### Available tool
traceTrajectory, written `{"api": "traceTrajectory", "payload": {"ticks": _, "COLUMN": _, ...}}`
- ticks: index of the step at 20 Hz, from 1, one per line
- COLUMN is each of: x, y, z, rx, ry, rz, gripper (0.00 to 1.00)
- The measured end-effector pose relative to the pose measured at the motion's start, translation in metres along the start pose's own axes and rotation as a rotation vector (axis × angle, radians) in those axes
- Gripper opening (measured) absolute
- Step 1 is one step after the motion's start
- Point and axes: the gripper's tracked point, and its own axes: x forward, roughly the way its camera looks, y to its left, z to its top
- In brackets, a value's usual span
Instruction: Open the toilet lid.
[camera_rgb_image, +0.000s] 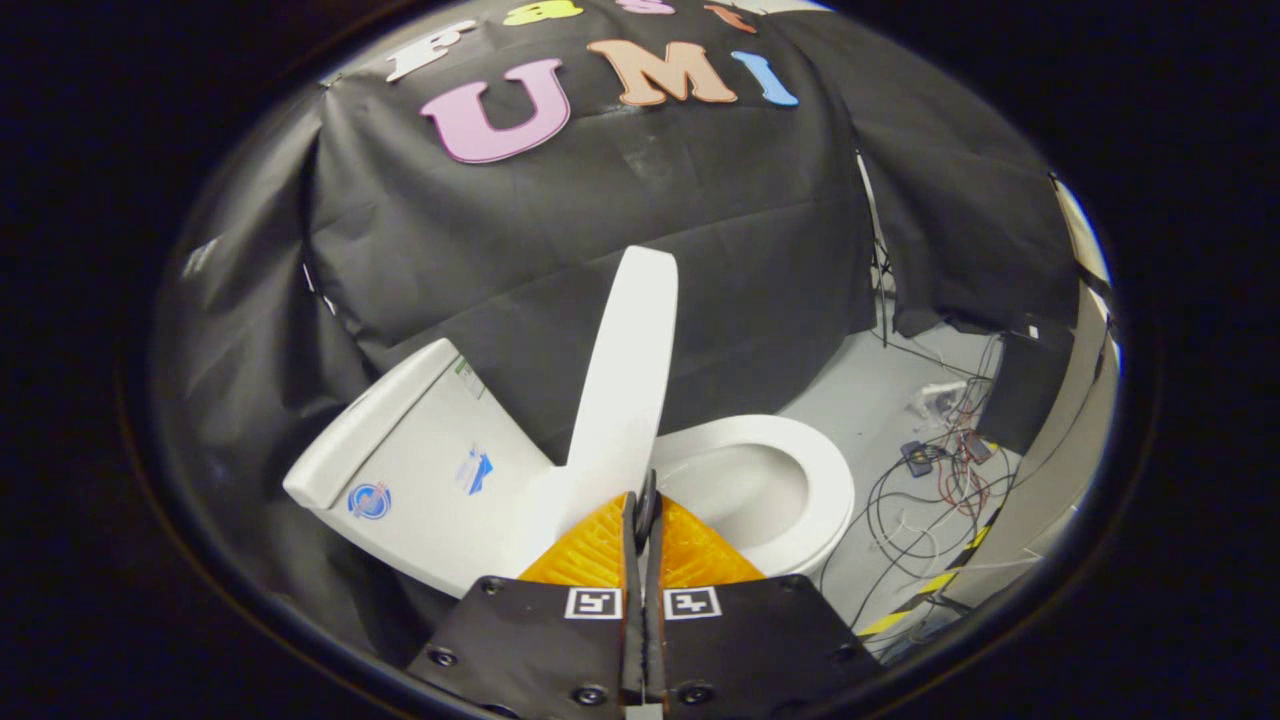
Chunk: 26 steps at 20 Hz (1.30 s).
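Left of the fingers sits the glossy white boxy ceramic cistern (410, 470). The gripper (645, 505) is pressed closed, empty. Its tips meet the smooth white plastic toilet lid (625, 380), raised upright just ahead. Rightward, the oval seat (815, 470), then tangled floor cables (935, 470).

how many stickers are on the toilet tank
3. On the tank side: a round sticker near its lower end, a blue one toward the raised lid, a small label near the top. Others may be hidden. The claw is shut, at the lid's base.
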Motion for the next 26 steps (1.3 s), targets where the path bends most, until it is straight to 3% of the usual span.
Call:
{"api": "traceTrajectory", "payload": {"ticks": 12, "x": -0.008, "y": 0.047, "z": 0.014, "rx": -0.165, "ry": -0.032, "rz": -0.027, "gripper": 0.01}}
{"api": "traceTrajectory", "payload": {"ticks": 26, "x": -0.010, "y": 0.086, "z": 0.019, "rx": -0.193, "ry": -0.125, "rz": -0.046, "gripper": 0.01}}
